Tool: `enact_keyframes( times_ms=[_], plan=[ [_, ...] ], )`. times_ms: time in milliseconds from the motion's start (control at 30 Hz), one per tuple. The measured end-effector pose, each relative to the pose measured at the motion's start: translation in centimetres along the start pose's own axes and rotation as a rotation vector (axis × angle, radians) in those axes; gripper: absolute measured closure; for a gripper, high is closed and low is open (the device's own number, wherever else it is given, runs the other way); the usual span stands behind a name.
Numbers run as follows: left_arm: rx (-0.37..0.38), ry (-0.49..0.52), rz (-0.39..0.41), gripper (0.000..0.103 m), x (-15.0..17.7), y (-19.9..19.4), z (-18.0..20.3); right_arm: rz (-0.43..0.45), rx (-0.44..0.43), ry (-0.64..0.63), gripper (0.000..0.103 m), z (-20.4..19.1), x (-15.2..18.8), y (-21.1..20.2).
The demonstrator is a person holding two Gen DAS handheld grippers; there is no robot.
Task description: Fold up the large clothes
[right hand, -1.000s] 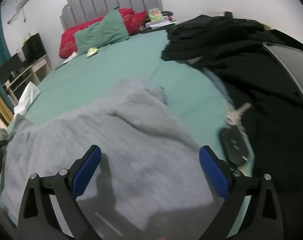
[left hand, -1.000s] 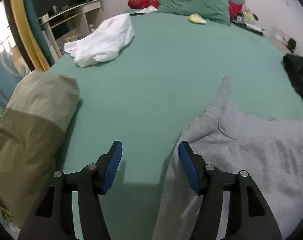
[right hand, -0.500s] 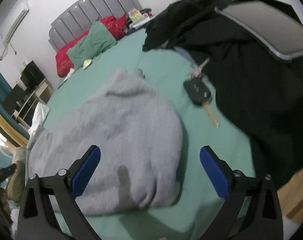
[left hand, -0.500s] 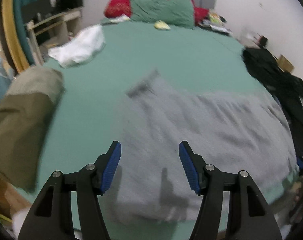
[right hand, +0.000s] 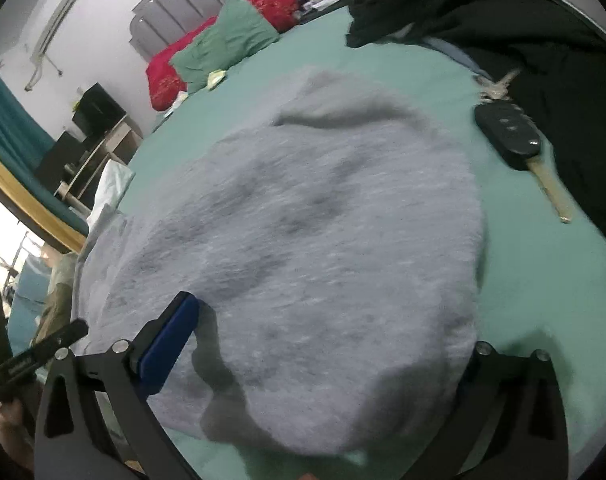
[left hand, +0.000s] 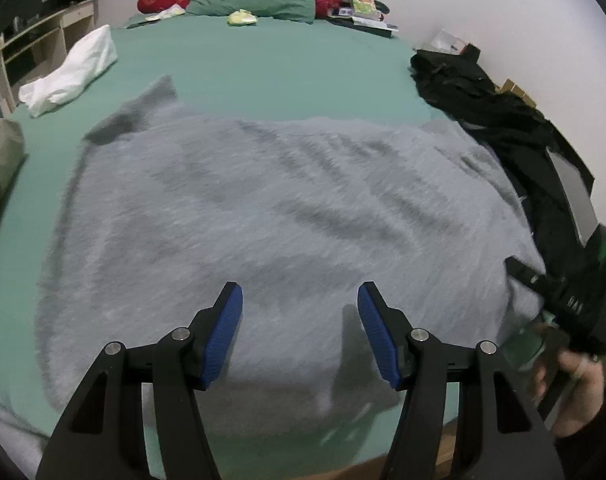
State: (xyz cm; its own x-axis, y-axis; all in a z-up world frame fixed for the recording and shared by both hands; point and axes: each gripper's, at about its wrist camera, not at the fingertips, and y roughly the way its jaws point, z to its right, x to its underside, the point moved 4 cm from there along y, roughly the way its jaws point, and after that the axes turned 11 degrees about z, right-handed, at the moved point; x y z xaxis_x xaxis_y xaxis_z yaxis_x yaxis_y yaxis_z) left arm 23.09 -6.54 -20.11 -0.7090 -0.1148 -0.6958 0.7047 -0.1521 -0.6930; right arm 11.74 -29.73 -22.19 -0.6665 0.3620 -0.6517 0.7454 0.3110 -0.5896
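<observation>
Over the near edge of the green bed (left hand: 263,64), where the grey garment (left hand: 263,208) lies spread, we hold the left gripper (left hand: 300,332) and right gripper (right hand: 311,364) agape, apparently empty, and should pinch matching hem corners before folding.

light: dim, cool indoor — daylight glare at right-wrist view's left edge | blur: motion smear on grey garment (left hand: 271,216) | shadows: soft, under finger pads (left hand: 223,336) | edges: fisheye bend — dark corners
</observation>
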Motion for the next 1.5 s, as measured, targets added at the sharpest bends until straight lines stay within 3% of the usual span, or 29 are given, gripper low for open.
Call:
enact_keyframes(
  times_ms=[200,333,500,533,567,600,633,767,1133,1500],
  plan=[
    [-0.002,-0.007,0.023,0.039,-2.1,3.5,1.1,0.05,-0.188,0.209,0.0,-0.3,-1.5,2.1],
    [-0.006,-0.019,0.03,0.039,-3.3,5.8,1.5,0.071,-0.259,0.23,0.0,-1.1,-2.3,4.3],
    [-0.078,0.071,-0.022,0.04,-2.8,9.2,2.3,0.059,-0.314,0.24,0.0,-2.0,-2.6,5.1],
    [-0.087,0.09,-0.014,0.039,-2.9,9.5,2.6,0.056,-0.334,0.245,0.003,-2.2,-2.7,5.1],
    [-0.098,0.105,-0.008,0.039,-2.8,9.7,2.9,0.052,-0.344,0.241,0.015,-2.6,-2.7,5.2],
    [-0.103,0.106,-0.006,0.039,-2.8,9.8,2.9,0.047,-0.338,0.227,0.026,-2.8,-2.6,5.3],
    [-0.104,0.105,-0.006,0.039,-2.8,9.9,2.9,0.036,-0.321,0.208,0.052,-3.0,-2.5,5.4],
    [-0.095,0.108,-0.005,0.039,-2.9,10.0,2.9,0.048,-0.307,0.161,0.062,-3.9,-2.5,5.2],
    [-0.076,0.062,-0.011,0.042,-3.6,7.9,1.5,0.13,-0.268,-0.036,0.069,-10.5,-3.9,2.1],
    [-0.075,0.06,0.104,0.042,-5.3,0.6,-4.3,0.144,-0.209,-0.239,0.069,-17.7,-3.0,1.2]
  ],
)
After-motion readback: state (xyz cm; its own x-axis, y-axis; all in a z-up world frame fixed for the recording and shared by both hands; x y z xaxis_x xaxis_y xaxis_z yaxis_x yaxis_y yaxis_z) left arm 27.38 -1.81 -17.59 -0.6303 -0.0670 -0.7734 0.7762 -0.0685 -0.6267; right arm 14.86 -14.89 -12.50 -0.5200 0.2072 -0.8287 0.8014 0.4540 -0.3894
